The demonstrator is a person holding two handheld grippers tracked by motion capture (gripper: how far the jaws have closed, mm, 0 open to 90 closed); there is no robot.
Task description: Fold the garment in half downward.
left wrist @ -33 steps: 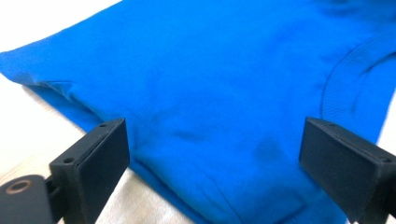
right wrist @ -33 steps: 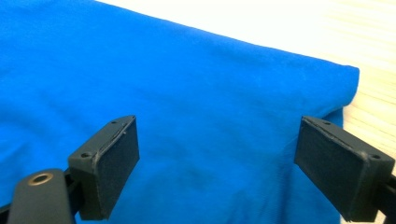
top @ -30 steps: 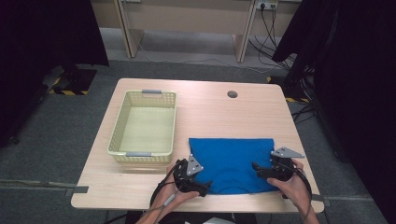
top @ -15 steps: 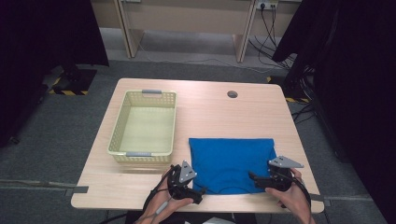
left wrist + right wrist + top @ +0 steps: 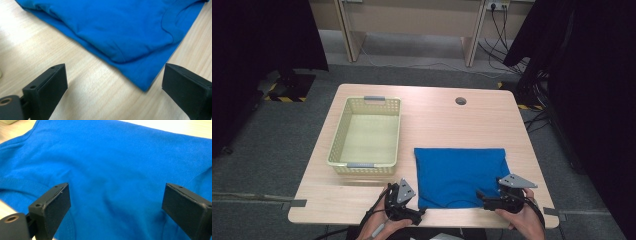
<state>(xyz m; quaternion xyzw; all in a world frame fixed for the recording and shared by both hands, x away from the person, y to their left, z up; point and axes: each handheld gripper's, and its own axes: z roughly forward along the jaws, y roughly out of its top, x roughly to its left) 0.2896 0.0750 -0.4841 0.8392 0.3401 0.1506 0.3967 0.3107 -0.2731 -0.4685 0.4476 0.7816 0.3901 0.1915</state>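
High view, left to right. Basket [image 5: 367, 135]: pale yellow, slotted walls, nothing in it, on the left half of the desk [image 5: 437, 115]. Left tool [image 5: 419, 216]: at the near edge, jaws wide, nothing between them; in the left gripper view the jaws bracket bare wood, and the near-left corner of the shirt [image 5: 146, 86] lies just ahead of them and toward the right jaw. Blue shirt [image 5: 459, 175]: folded flat into a rough rectangle on the near right part of the desk, well apart from the basket, long axis running left to right. Right tool [image 5: 482, 197]: over the shirt's near-right portion, jaws having just been opening, now wide, with cloth [image 5: 117, 175] spread below them but not pinched. Judgement: each hand is nearest its own near corner of the shirt.

Surface: light wood-grain top with a cable hole [image 5: 460, 101] at the far side. Room: grey carpet, dark curtains both sides, hazard tape on the floor.
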